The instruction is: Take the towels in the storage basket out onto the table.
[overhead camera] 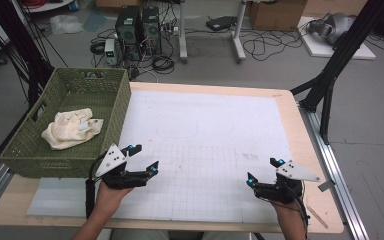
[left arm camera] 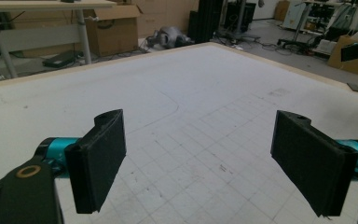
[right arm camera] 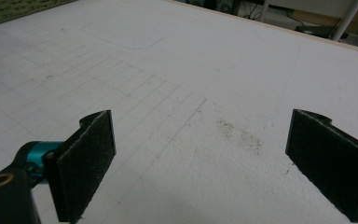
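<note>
High view: left gripper point(overhead camera: 143, 159) sits lower left of centre, black body with teal tips and a grey three-cornered plate on top, jaws spread wide, nothing between them. It hovers over the white gridded mat point(overhead camera: 205, 140) that covers most of the light wooden counter point(overhead camera: 300, 125), just beside the near right corner of the green woven plastic basket point(overhead camera: 25, 150). Right gripper point(overhead camera: 264, 171) is lower right of the frame, same build, jaws also wide and empty, over the mat near its right edge; the two grippers are well apart. The crumpled cream cloth point(overhead camera: 72, 128) lies inside the basket at the left of the frame, on the basket floor toward its near side, not touched by either gripper; the left gripper is the nearer one. Left gripper view: left gripper point(left arm camera: 200, 163) has both black padded jaws at the far left and far right of the frame, bare mat with grid lines and a faint curved outline between them, counter edge across the top. Right gripper view: right gripper point(right arm camera: 200, 163) has pads equally far apart, mat with a dark smudge point(right arm camera: 240, 133) between them, a strip of the green basket point(right arm camera: 9, 9) in the upper left corner. Floor beyond the counter holds black computer towers point(overhead camera: 137, 27) and loose cables.
</note>
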### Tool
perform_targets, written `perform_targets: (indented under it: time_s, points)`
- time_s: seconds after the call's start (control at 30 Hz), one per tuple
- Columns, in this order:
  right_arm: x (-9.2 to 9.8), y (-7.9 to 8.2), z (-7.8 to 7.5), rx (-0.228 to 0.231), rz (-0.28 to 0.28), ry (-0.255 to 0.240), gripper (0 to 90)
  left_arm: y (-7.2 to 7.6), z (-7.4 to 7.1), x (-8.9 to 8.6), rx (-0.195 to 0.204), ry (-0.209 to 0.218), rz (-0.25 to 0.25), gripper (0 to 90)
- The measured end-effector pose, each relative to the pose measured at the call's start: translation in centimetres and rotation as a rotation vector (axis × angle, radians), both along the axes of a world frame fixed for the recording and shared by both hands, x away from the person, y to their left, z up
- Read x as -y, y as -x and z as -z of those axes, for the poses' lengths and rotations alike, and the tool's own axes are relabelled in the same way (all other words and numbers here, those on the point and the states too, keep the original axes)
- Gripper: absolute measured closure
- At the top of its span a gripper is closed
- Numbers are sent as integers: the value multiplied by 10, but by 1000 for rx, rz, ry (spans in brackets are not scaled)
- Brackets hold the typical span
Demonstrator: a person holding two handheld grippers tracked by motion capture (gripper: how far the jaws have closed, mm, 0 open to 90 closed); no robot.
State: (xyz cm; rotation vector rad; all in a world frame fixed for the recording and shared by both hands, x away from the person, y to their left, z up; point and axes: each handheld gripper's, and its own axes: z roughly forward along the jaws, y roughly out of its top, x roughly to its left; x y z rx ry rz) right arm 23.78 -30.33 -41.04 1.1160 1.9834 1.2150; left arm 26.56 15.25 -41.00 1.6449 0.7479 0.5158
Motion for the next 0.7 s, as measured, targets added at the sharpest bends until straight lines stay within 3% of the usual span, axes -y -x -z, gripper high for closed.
perform_targets:
  time_s: [0.33, 0.7]
  points:
    - [-2, -1, 0, 9, -13, 26, 75, -1, -24, -9, 6, 18, -2, 184]
    - [-6, -2, 1, 4, -21, 30, 75, -6, -55, -40, 18, 42, -12, 184]
